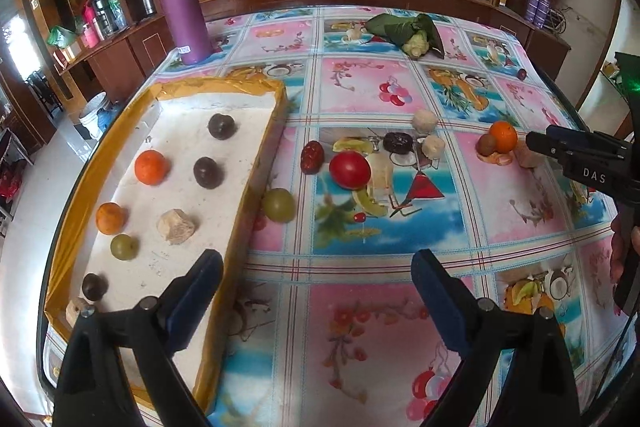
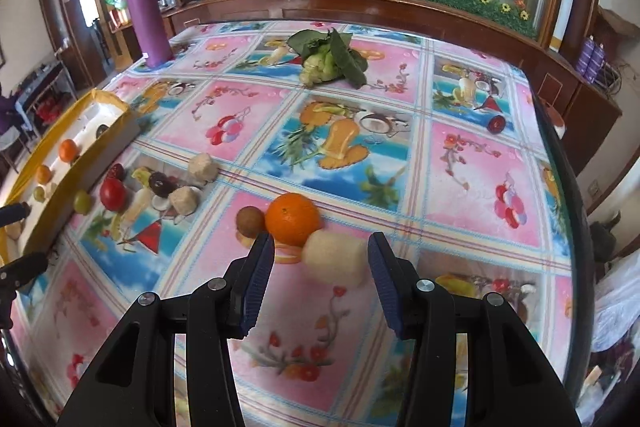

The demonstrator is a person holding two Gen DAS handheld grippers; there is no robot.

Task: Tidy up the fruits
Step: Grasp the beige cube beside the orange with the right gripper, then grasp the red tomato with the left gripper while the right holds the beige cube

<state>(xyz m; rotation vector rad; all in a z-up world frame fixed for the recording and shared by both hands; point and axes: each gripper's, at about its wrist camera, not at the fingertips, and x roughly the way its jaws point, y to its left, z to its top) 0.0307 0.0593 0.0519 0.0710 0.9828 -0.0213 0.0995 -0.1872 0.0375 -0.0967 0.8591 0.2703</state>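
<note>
Right gripper (image 2: 322, 263): jaws are spread wide and nothing is held; a pale peeled chunk (image 2: 335, 257) lies between the blue pads, untouched as far as can be told.
Left gripper (image 1: 316, 291): jaws are also wide apart and empty, poised over the near edge of the white tray (image 1: 256, 83) and the flowered tablecloth (image 1: 360, 327).
Fruit already sorted: two oranges, dark round fruits, a green one and a pale chunk are seen inside the tray.
Fruit left outside: an orange (image 2: 293, 218) and a small brown fruit (image 2: 249, 221) sit just behind the chunk, the orange touching it; a red tomato (image 1: 349, 169), a green fruit (image 1: 279, 205) and others are gathered near the tray wall.
Risk, crowding: the orange may be nudged and sent rolling when the pads are closed.
Risk, grip: the chunk looks soft, so it may be crushed or squeezed out.
Risk, edge: round fruit on the slick cloth could be knocked toward the table rim.
</note>
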